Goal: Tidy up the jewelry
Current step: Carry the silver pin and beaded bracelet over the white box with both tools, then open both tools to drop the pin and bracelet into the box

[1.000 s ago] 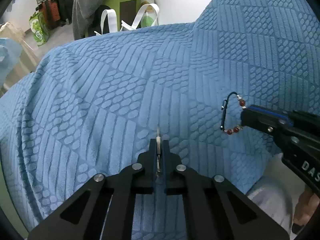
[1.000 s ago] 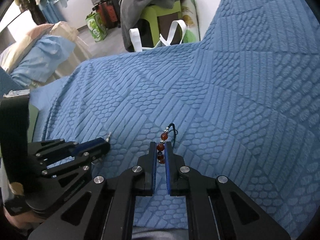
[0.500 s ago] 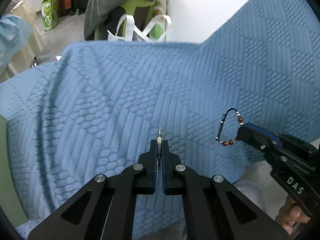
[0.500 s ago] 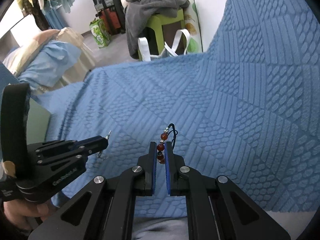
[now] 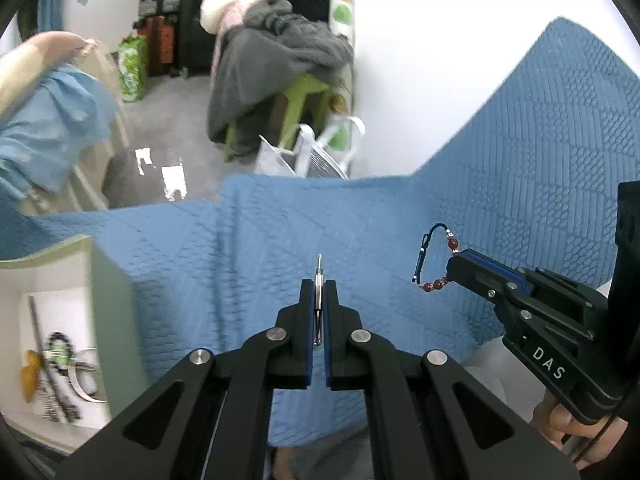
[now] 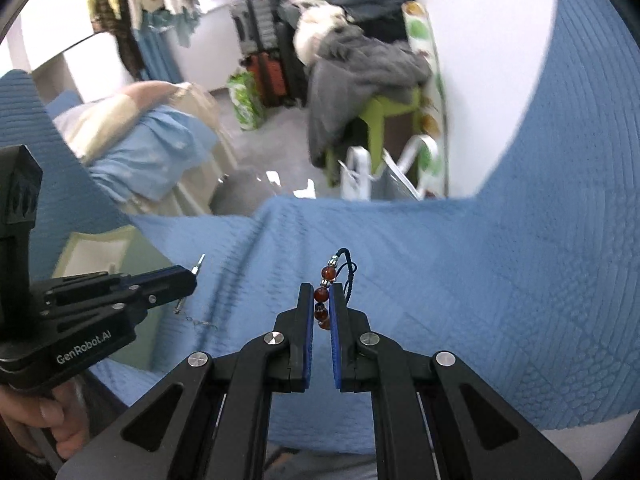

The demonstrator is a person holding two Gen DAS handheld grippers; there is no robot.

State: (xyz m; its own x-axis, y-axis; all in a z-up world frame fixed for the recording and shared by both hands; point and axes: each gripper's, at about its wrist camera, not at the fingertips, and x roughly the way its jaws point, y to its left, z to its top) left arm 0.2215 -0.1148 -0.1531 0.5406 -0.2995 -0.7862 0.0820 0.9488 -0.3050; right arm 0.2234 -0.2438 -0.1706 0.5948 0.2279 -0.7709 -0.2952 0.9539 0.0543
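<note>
Above the blue quilted blanket (image 5: 360,216), the left gripper (image 5: 319,294) has its jaws clamped on a thin silver clasp piece (image 5: 318,276). The right gripper (image 6: 321,308) pinches a red-beaded, dark-corded bracelet (image 6: 325,280). Either could slip during carrying and vanish into the blanket's folds before reaching the pale green jewelry box (image 5: 100,280) left of the blanket.

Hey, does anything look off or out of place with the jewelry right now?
Nothing stands out. The left gripper pinches a thin silver piece, the right gripper a red-bead bracelet.
</note>
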